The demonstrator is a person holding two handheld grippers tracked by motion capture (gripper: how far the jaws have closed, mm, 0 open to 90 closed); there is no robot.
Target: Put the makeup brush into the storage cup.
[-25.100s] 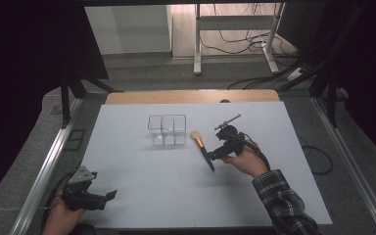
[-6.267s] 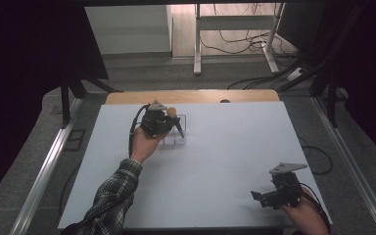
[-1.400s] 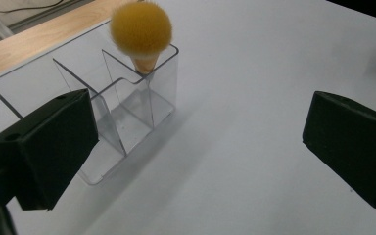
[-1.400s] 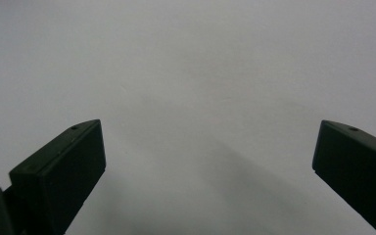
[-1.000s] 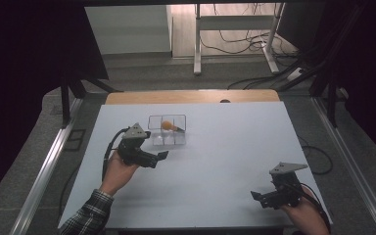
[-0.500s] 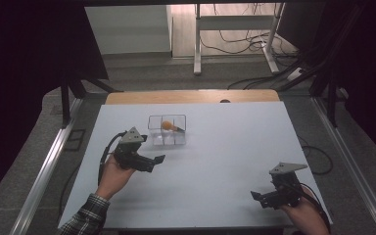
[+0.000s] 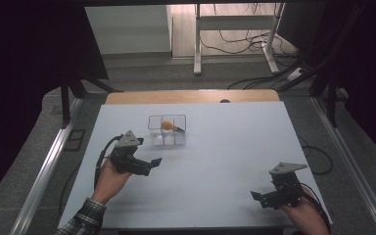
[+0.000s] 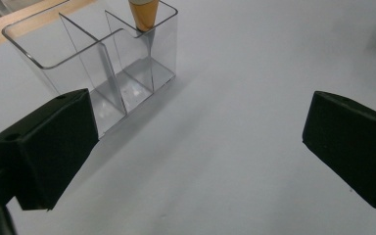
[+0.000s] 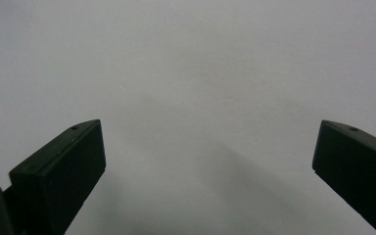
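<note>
Brush (image 7: 168, 126) in clear organizer (image 7: 167, 137); table (image 7: 225, 156) bare nearby.

White tabletop (image 7: 225, 147), wooden far edge (image 7: 191, 96), grey floor (image 7: 176, 73), white desk legs (image 7: 196, 44), tangled cables (image 7: 235, 46), dark surroundings.

A clear plastic organizer (image 7: 167, 130) with several open-topped compartments stands upright on the white counter (image 7: 215, 166), just ahead of the left tongs (image 7: 152, 164) and well apart from the right tongs (image 7: 258, 197). A brush (image 7: 169, 126) with an orange-gold handle leans tilted in one far compartment, its end above the rim.
</note>
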